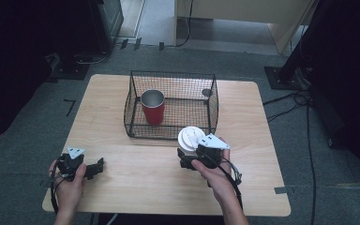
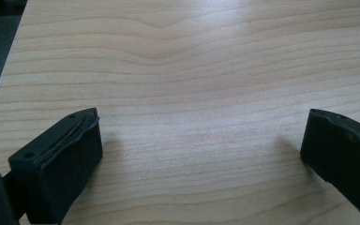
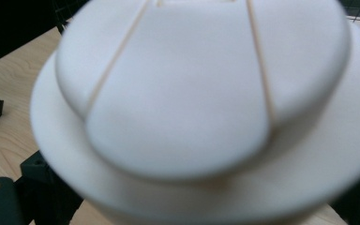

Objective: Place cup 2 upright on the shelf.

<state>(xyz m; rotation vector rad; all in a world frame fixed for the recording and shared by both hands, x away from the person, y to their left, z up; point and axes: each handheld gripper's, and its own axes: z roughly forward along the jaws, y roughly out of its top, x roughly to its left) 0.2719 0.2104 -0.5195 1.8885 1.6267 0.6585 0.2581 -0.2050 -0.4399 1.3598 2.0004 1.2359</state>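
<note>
A white lidded cup [image 1: 190, 138] is held just in front of the wire basket [image 1: 136, 125], with my right gripper [image 1: 187, 157] shut on it. The cup's white lid [image 3: 201, 93] sits blurred and very close in the right gripper view, tilted toward the camera. Inside the basket a red cup [image 1: 153, 107] with a silvery inside stands upright at the left. My left gripper [image 1: 98, 167] rests low at the table's front left, open over bare wood, its black fingers [image 2: 61, 159] wide apart with nothing between them.
The light wooden table [image 1: 122, 187] has free room at the front middle and on both sides of the basket. Cables and stand bases lie on the grey floor to the right and back left.
</note>
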